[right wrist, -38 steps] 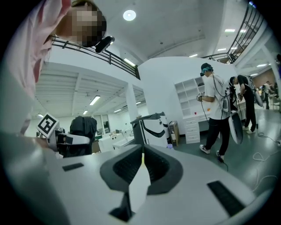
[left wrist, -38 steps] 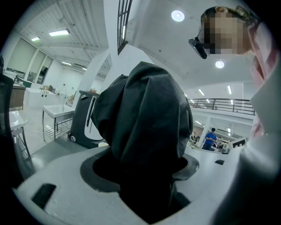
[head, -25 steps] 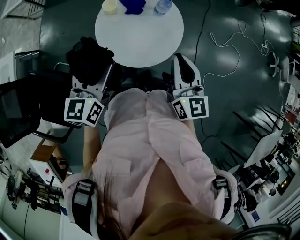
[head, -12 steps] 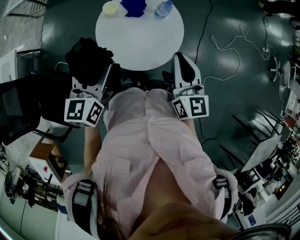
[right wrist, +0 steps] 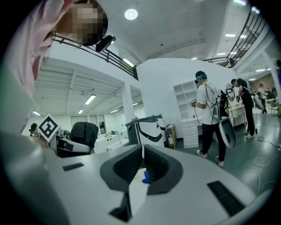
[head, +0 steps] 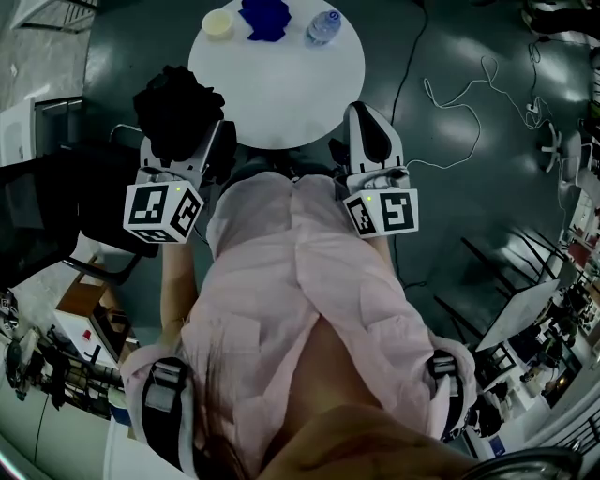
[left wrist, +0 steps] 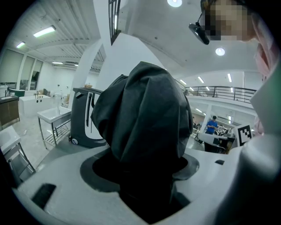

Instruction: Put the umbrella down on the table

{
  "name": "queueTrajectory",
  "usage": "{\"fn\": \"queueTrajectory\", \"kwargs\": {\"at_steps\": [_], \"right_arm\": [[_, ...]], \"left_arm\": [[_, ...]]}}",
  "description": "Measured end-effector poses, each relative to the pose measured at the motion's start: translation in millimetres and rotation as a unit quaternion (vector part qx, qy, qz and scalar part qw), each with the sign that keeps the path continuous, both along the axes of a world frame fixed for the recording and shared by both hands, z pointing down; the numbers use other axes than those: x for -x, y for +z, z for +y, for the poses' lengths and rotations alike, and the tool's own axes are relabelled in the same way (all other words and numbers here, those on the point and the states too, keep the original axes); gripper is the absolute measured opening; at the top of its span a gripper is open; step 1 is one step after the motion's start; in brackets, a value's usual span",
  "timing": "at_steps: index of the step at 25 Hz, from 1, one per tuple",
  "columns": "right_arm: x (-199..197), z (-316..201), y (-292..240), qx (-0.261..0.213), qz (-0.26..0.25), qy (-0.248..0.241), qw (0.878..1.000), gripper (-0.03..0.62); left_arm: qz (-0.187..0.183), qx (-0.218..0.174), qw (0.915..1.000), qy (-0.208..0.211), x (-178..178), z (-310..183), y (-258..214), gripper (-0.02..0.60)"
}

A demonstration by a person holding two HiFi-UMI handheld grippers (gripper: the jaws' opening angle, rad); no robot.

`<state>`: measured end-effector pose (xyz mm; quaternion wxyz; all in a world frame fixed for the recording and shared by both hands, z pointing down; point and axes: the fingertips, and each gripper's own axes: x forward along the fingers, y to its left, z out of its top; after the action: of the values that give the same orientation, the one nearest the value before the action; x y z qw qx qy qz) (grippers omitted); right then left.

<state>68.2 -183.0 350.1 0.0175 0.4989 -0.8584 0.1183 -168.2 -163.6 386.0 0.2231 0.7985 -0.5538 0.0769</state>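
Observation:
The umbrella [head: 176,105] is a folded black bundle, and my left gripper [head: 194,148] is shut on it just short of the round white table's [head: 281,89] near left edge. In the left gripper view the umbrella's fabric [left wrist: 145,110] fills the space between the jaws of the left gripper [left wrist: 145,165] and hides the table. My right gripper [head: 367,131] hovers at the table's near right edge, its jaws shut with nothing in them. Through the narrow slit of the right gripper [right wrist: 142,154] I see a strip of white tabletop.
On the table's far side stand a pale yellow cup [head: 218,22], a blue thing [head: 266,15] and a water bottle [head: 323,26]. A black chair [head: 42,211] is at my left. Cables [head: 450,94] trail on the floor at right. People [right wrist: 210,118] stand further off.
Both grippers have edged forward toward the table, the left one carrying the umbrella with it. More of the table's far side shows now.

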Motion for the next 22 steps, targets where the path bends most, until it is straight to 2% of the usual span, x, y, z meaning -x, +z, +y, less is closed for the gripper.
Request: {"fn": "queueTrajectory", "kwargs": {"at_steps": [5,10,13,17,22], "right_arm": [[-4.1,-8.4,2.1,0.005,0.000,0.015,1.000,0.034],[-7.6,-17.8,7.6,0.014,0.002,0.028,1.000,0.034],[-12.7,-23.9,10.6,0.023,0.001,0.040,0.999,0.034],[-17.0,-30.7,16.4,0.035,0.003,0.052,0.998,0.034],[-16.9,-35.9,23.9,0.047,0.004,0.058,0.997,0.034]], "left_arm": [[-0.028,0.042,0.9974,0.051,-8.9,-30.4,34.7,0.319],[-0.026,0.114,0.9875,0.106,-33.6,-66.2,103.6,0.319],[-0.054,0.156,0.9760,0.142,-49.3,-80.0,149.2,0.319],[-0.091,0.207,0.9554,0.190,-68.4,-87.6,204.3,0.319],[-0.112,0.266,0.9321,0.218,-80.6,-92.1,257.9,0.319]]}}
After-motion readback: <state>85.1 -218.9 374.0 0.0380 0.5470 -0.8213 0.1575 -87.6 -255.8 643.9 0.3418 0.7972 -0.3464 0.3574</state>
